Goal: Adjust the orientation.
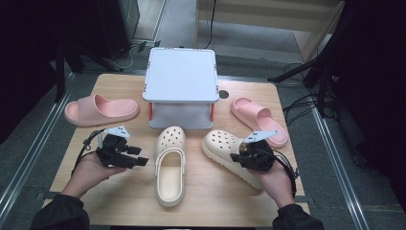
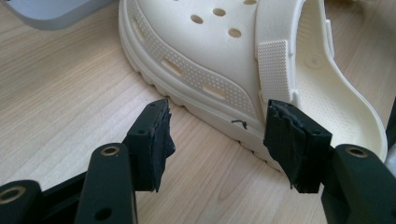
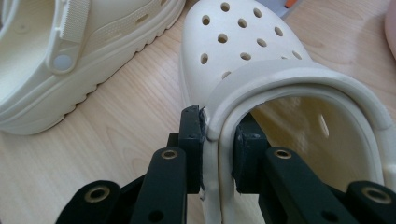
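Two cream clogs lie on the wooden table (image 1: 119, 201). The middle clog (image 1: 170, 165) points toward the box. My left gripper (image 1: 136, 160) is just left of it, open and empty. In the left gripper view, that gripper (image 2: 217, 126) has its jaws standing apart in front of the middle clog's (image 2: 210, 70) side, not touching it. The right clog (image 1: 222, 146) lies at an angle. My right gripper (image 1: 237, 157) is shut on its rim. In the right gripper view, that gripper (image 3: 219, 130) presses its pads on both sides of the right clog's (image 3: 243, 42) side wall and folded strap.
A grey lidded box (image 1: 181, 84) stands at the back middle of the table. One pink slide (image 1: 100, 109) lies at the back left and another pink slide (image 1: 258, 120) at the right, close behind my right gripper. The middle clog (image 3: 93, 42) lies near the held one.
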Demonstrator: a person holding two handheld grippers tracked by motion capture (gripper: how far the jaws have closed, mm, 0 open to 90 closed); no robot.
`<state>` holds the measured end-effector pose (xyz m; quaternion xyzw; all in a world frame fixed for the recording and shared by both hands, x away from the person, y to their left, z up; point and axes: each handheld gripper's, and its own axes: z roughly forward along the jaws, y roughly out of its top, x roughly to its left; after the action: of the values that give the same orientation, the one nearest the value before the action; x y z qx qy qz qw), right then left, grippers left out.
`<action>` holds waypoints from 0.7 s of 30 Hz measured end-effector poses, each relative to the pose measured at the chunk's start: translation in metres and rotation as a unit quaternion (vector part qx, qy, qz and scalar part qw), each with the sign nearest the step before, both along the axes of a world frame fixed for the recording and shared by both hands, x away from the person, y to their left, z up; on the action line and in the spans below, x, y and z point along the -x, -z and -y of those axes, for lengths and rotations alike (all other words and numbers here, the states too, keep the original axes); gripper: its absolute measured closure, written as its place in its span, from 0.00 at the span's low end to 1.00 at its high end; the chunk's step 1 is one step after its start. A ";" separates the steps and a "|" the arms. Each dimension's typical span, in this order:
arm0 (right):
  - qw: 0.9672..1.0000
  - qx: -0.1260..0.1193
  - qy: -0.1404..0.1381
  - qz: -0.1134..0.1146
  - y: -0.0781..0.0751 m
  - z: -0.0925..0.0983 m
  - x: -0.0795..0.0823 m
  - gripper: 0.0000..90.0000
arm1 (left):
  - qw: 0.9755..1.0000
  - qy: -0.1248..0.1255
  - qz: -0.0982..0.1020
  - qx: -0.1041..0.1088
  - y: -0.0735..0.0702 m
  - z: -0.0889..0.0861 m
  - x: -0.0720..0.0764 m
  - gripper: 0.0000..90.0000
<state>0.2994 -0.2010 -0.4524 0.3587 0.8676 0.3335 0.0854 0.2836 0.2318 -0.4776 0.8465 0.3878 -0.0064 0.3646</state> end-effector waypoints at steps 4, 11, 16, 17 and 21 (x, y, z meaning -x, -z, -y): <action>1.000 0.001 0.001 -0.001 0.000 -0.015 -0.010 0.86 | 1.000 -0.007 -0.001 0.000 0.001 -0.003 0.005 0.45; 1.000 0.008 -0.009 -0.001 0.002 -0.035 -0.020 0.85 | 1.000 -0.014 -0.001 0.000 0.002 -0.007 0.013 0.45; 1.000 0.012 -0.010 0.003 0.002 -0.040 -0.024 0.85 | 1.000 -0.019 -0.001 0.000 0.002 -0.011 0.018 0.45; 1.000 0.013 -0.009 0.001 0.003 -0.040 -0.025 0.85 | 1.000 -0.021 -0.002 -0.001 0.002 -0.011 0.018 0.45; 1.000 0.006 -0.008 -0.006 0.005 -0.043 -0.029 0.85 | 1.000 -0.021 -0.003 -0.001 0.002 -0.011 0.021 0.45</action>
<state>0.3280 -0.1583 -0.4574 0.3535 0.8730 0.3267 0.0794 0.2630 0.2430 -0.4799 0.8386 0.4066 -0.0005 0.3625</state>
